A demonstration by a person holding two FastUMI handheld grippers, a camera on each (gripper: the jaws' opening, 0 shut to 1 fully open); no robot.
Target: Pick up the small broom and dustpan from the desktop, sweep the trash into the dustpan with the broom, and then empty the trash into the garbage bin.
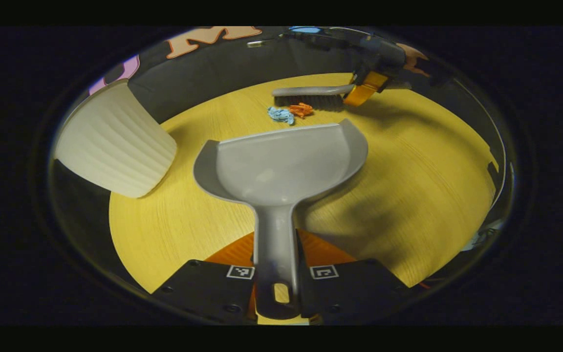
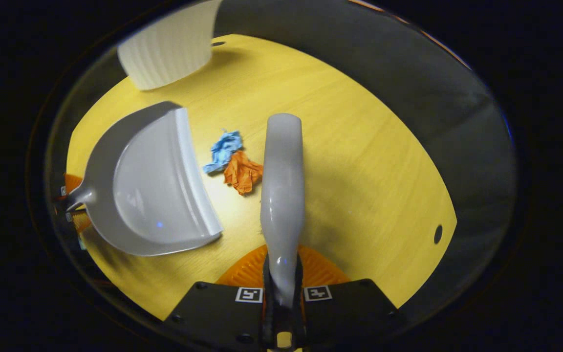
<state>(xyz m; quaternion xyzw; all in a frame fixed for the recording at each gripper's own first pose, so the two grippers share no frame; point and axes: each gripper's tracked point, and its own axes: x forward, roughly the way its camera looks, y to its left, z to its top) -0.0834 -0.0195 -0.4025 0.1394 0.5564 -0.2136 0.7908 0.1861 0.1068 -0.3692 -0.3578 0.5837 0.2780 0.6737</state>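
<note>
Left gripper (image 1: 276,288) jaws clamp the grey plastic dustpan (image 1: 281,161) handle; pan mouth points away, twd blue (image 1: 280,115) & orange paper scraps (image 1: 302,109) on the yellow wood counter (image 1: 408,195). Right gripper (image 2: 281,298) jaws grip the grey broom (image 2: 282,186) handle, long axis fwd. Right gripper view adds broom's top beside scraps; left gripper view its dark bristles. White ribbed bin (image 1: 115,142) nearby.

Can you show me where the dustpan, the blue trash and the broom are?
dustpan (image 1: 281,164): left gripper view, middle of its scoop.
blue trash (image 2: 224,150): right gripper view, center of the crumpled piece.
broom (image 2: 282,181): right gripper view, top of its gray back.
</note>
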